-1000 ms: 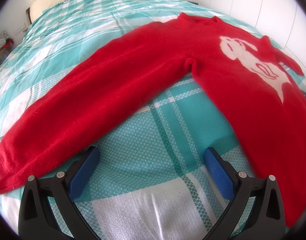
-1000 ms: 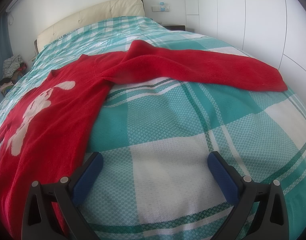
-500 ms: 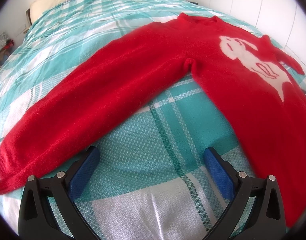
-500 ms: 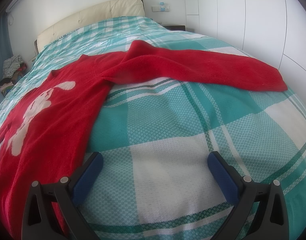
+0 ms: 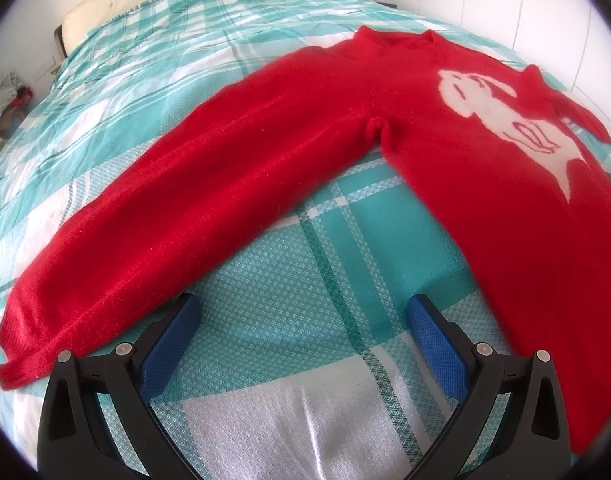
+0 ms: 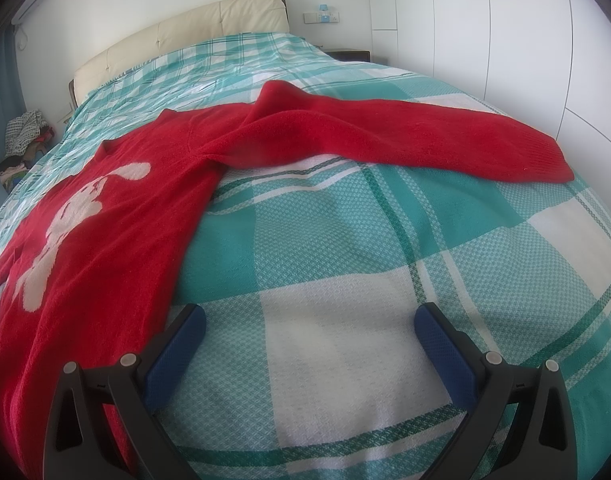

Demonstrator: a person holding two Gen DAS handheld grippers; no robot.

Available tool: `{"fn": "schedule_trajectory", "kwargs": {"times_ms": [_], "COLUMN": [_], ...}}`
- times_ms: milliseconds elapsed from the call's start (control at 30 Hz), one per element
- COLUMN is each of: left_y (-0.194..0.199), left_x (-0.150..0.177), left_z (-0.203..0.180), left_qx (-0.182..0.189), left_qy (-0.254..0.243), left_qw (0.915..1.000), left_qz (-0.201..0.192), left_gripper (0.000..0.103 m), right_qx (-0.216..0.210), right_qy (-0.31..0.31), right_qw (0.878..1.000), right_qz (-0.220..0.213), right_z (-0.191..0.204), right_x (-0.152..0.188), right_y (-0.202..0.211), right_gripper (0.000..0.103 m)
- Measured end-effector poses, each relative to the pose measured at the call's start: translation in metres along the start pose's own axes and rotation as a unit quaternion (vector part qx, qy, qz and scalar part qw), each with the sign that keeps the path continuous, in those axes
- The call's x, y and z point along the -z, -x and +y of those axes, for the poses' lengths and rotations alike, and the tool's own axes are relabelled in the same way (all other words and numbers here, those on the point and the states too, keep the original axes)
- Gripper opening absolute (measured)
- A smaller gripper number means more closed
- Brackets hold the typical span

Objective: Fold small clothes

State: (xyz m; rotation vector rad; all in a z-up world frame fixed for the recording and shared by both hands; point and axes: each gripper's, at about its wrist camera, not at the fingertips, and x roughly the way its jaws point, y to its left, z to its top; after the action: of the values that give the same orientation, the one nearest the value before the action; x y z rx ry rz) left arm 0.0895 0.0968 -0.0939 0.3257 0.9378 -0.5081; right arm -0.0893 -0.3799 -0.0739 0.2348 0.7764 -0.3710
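A red sweater (image 5: 485,184) with a white rabbit figure (image 5: 501,116) lies flat and face up on the bed, sleeves spread. In the left wrist view one sleeve (image 5: 193,200) runs down to the lower left, its cuff (image 5: 13,356) just left of my left gripper (image 5: 303,316), which is open and empty over bare bedspread. In the right wrist view the sweater body (image 6: 89,240) lies at left and the other sleeve (image 6: 405,136) stretches to the right. My right gripper (image 6: 309,328) is open and empty, its left finger at the sweater's edge.
The bed has a teal and white checked bedspread (image 6: 345,248) and a cream headboard (image 6: 185,36). White wardrobe doors (image 6: 505,20) stand along the right side. A pile of clothes (image 6: 21,140) sits beside the bed at far left.
The left wrist view has shifted slightly, so the sleeve cuff sits a bit further right in frame. The right gripper and the sweater have not moved.
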Motion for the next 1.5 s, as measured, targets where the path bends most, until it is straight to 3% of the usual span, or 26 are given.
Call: {"fn": "schedule_trajectory", "kwargs": {"times_ms": [100, 200, 267, 333, 433, 533, 600, 667, 767, 833, 967, 1033, 1100, 1133, 1167, 1200, 1233, 1267, 1333, 1367, 1500], "left_y": [0.002, 0.013, 0.03, 0.06, 0.106, 0.136, 0.142, 0.138, 0.128, 0.122, 0.112, 0.109, 0.105, 0.102, 0.098, 0.095, 0.094, 0.093, 0.093, 0.095, 0.111], "left_x": [-0.001, -0.002, -0.003, -0.001, 0.013, 0.041, 0.061, 0.076, 0.088, 0.09, 0.092, 0.091, 0.093, 0.094, 0.095, 0.098, 0.101, 0.104, 0.111, 0.113, 0.113], "left_z": [0.0, 0.001, 0.001, -0.004, -0.018, -0.045, -0.068, -0.088, -0.108, -0.115, -0.119, -0.118, -0.119, -0.119, -0.118, -0.115, -0.11, -0.104, -0.093, -0.092, -0.1], "left_qx": [-0.004, -0.036, -0.062, -0.06, -0.012, 0.079, 0.138, 0.179, 0.197, 0.194, 0.19, 0.198, 0.214, 0.219, 0.22, 0.216, 0.214, 0.215, 0.23, 0.229, 0.211], "left_qy": [0.002, 0.015, 0.034, 0.059, 0.098, 0.125, 0.14, 0.157, 0.182, 0.183, 0.197, 0.207, 0.217, 0.223, 0.233, 0.244, 0.256, 0.27, 0.293, 0.294, 0.252], "left_qw": [1.0, 0.9991, 0.9965, 0.9923, 0.9854, 0.9801, 0.9742, 0.9679, 0.9622, 0.963, 0.9616, 0.9579, 0.9524, 0.9496, 0.9473, 0.9455, 0.9426, 0.9386, 0.928, 0.928, 0.9445], "left_qz": [-0.004, -0.018, -0.046, -0.091, -0.139, -0.133, -0.11, -0.08, -0.049, -0.038, -0.022, -0.021, -0.017, -0.013, -0.008, -0.002, 0.0, 0.0, -0.005, -0.008, -0.009], "left_gripper": [0.103, 0.102, 0.102, 0.102, 0.102, 0.102, 0.102, 0.102, 0.101, 0.098, 0.084, 0.077, 0.065, 0.053, 0.038, 0.031, 0.018, 0.006, 0.004, 0.003, 0.002], "right_qx": [0.001, 0.002, 0.003, -0.003, -0.033, -0.035, -0.083, -0.163, -0.266, -0.287, -0.312, -0.323, -0.332, -0.328, -0.318, -0.304, -0.294, -0.295, -0.286, -0.281, -0.251], "right_qy": [0.001, 0.001, 0.003, 0.002, -0.003, -0.027, -0.028, -0.037, -0.034, -0.032, -0.033, -0.048, -0.043, -0.03, -0.016, -0.007, -0.008, -0.016, -0.022, -0.02, -0.007], "right_qw": [1.0, 1.0, 1.0, 1.0, 0.999, 0.999, 0.995, 0.984, 0.957, 0.949, 0.939, 0.934, 0.931, 0.933, 0.937, 0.942, 0.945, 0.945, 0.949, 0.951, 0.96], "right_qz": [0.0, 0.001, 0.006, 0.013, 0.031, 0.032, 0.048, 0.067, 0.112, 0.13, 0.141, 0.147, 0.147, 0.146, 0.145, 0.143, 0.141, 0.141, 0.133, 0.129, 0.127], "right_z": [0.0, 0.001, 0.001, 0.0, -0.009, -0.022, -0.024, -0.022, -0.007, 0.005, 0.024, 0.03, 0.039, 0.044, 0.049, 0.05, 0.048, 0.043, 0.031, 0.026, 0.008], "right_x": [0.0, -0.001, -0.002, -0.004, -0.012, -0.014, -0.008, 0.007, 0.038, 0.057, 0.077, 0.081, 0.081, 0.081, 0.082, 0.082, 0.081, 0.079, 0.075, 0.072, 0.063], "right_y": [0.001, 0.001, 0.0, 0.0, 0.014, 0.053, 0.082, 0.106, 0.119, 0.116, 0.099, 0.087, 0.079, 0.078, 0.077, 0.079, 0.08, 0.081, 0.09, 0.095, 0.116], "right_gripper": [0.103, 0.103, 0.103, 0.103, 0.103, 0.102, 0.102, 0.103, 0.102, 0.102, 0.095, 0.086, 0.068, 0.063, 0.047, 0.018, 0.005, 0.005, 0.005, 0.005, 0.004]}}
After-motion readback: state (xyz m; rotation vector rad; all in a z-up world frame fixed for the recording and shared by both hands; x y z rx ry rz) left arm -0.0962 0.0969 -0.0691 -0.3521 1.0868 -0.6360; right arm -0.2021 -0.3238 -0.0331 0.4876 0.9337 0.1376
